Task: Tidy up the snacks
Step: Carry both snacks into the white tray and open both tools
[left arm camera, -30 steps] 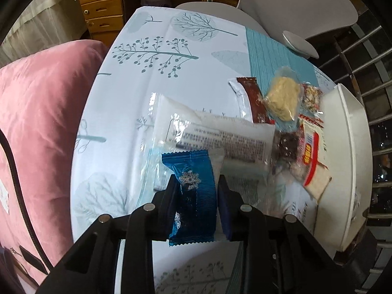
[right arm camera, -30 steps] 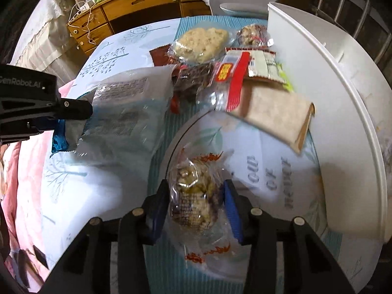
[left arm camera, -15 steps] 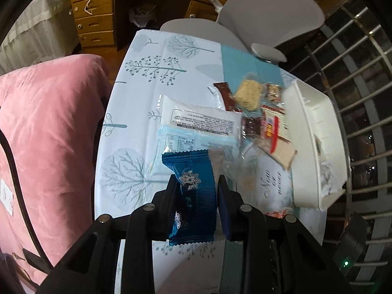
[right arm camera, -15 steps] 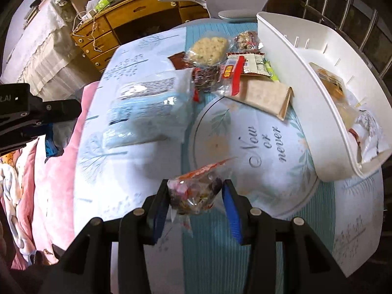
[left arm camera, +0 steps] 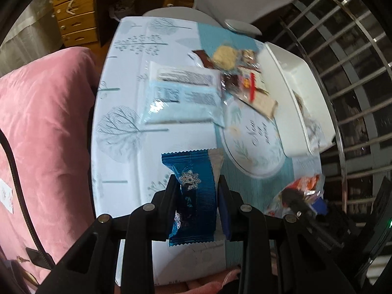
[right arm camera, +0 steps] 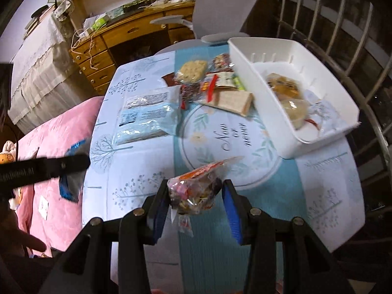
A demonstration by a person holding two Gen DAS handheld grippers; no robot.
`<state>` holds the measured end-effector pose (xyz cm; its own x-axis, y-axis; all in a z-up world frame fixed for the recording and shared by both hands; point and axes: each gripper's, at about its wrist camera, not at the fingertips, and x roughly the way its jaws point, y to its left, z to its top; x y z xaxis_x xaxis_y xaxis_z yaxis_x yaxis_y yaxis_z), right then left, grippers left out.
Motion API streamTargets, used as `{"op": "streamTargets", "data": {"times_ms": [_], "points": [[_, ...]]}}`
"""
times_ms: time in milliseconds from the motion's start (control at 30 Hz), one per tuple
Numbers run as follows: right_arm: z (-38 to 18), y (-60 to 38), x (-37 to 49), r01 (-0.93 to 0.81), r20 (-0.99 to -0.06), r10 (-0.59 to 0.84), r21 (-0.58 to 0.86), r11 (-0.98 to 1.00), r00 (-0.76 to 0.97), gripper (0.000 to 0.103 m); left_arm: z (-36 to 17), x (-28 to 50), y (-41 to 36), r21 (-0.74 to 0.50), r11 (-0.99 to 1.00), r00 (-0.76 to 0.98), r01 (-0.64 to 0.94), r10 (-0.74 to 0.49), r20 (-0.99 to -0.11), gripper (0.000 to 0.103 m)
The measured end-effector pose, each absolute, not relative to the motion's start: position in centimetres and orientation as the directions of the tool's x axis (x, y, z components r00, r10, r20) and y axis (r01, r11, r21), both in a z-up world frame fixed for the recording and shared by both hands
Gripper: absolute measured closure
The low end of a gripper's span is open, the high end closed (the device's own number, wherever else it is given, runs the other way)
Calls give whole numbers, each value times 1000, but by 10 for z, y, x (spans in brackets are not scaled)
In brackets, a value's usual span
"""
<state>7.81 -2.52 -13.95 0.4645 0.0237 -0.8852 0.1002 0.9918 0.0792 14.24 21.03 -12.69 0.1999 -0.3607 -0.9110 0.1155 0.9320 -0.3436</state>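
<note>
My left gripper (left arm camera: 197,183) is shut on a blue foil snack packet (left arm camera: 194,191) with a snowflake print, held high above the table. My right gripper (right arm camera: 194,191) is shut on a clear bag of mixed snack (right arm camera: 196,191) with orange print, also lifted off the table. In the right wrist view the left gripper's finger (right arm camera: 44,169) shows at the left with the blue packet (right arm camera: 71,174) hanging from it. A white bin (right arm camera: 289,147) at the right holds a few wrapped snacks (right arm camera: 285,88). More snacks lie in a cluster (right arm camera: 210,83) left of the bin.
A large pale blue package (right arm camera: 147,115) lies on the tree-print tablecloth (right arm camera: 137,186). A pink cushion (left arm camera: 44,134) borders the table's left side. A grey chair (right arm camera: 220,12) and a wooden desk (right arm camera: 117,34) stand beyond the far end. Metal railings (left arm camera: 355,73) run along the right.
Both grippers have risen and pulled back from the table with their packets, so the table looks smaller. The right gripper's bag has come into the left wrist view at the lower right.
</note>
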Motion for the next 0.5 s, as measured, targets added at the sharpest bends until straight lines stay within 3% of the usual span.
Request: {"op": "streamTargets", "data": {"times_ms": [300, 500], "points": [[-124, -55, 58, 130, -866, 12, 88, 988, 500, 60, -115, 139, 175, -355, 915, 190, 193, -390, -901, 74], [-115, -78, 51, 49, -848, 40, 77, 996, 529, 60, -108, 140, 128, -382, 901, 200, 207, -421, -885, 74]]}}
